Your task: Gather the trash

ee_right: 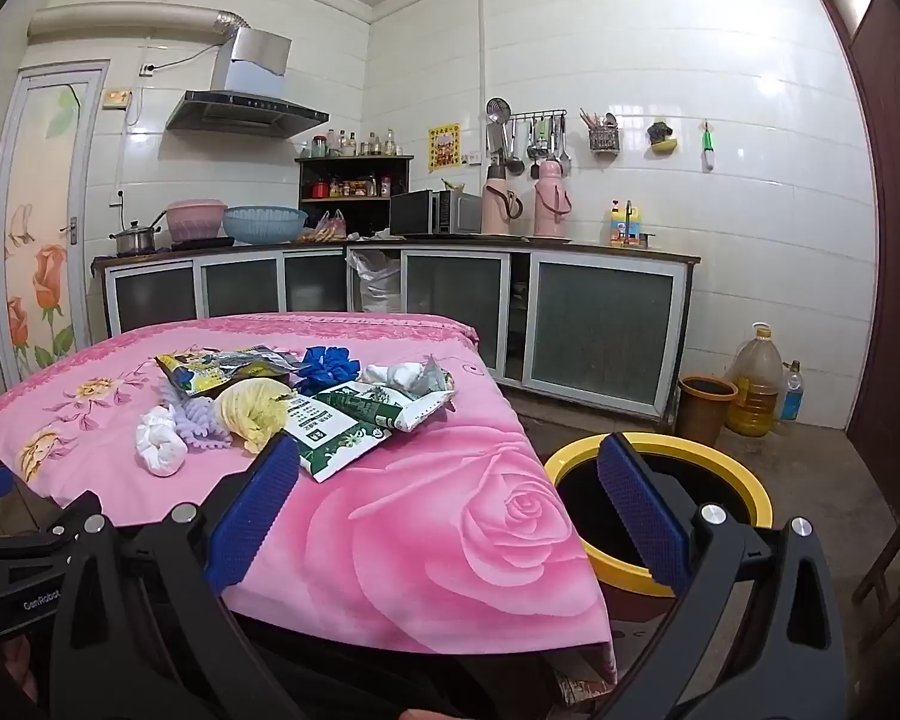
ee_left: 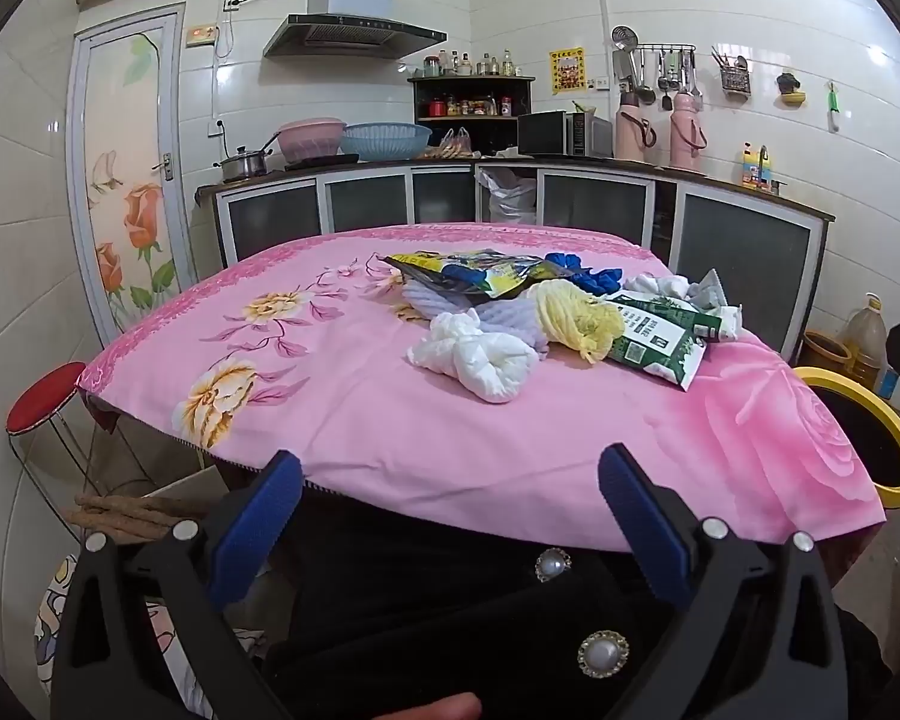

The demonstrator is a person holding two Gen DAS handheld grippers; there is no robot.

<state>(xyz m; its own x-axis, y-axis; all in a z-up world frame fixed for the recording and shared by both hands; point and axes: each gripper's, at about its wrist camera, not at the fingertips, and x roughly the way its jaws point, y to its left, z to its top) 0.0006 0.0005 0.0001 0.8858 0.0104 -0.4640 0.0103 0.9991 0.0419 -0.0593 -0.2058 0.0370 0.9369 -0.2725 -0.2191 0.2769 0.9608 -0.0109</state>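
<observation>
— Both grippers sat nearest, at the near edge of the table (ee_left: 390, 432). How were the jaws?

— Wide apart on each, nothing between them. Left gripper (ee_left: 450, 516) hung over the near edge, above a dark garment with pearl buttons (ee_left: 603, 654). Right gripper (ee_right: 447, 504) pointed across the table's right corner towards the bin (ee_right: 744, 480).

— Where was the trash?

— All on the pink cloth, in one heap past the middle, right of centre. Closest lay a white wad (ee_left: 480, 360), touching a lilac ribbed piece (ee_left: 504, 315) and a yellow wad (ee_left: 576, 318). Right of those, a green-and-white packet (ee_left: 660, 342). Farther back, a yellow-and-blue wrapper (ee_left: 480, 273), a blue crumple (ee_left: 588, 273) and a white-and-silver scrap (ee_left: 678, 291).

— And the bin?

— On the floor just right of the table, yellow rim, dark inside. I couldn't tell whether anything lay in it.

— So how far along?

— I'd judge barely begun: neither gripper held anything, and the whole heap was left to move.
</observation>
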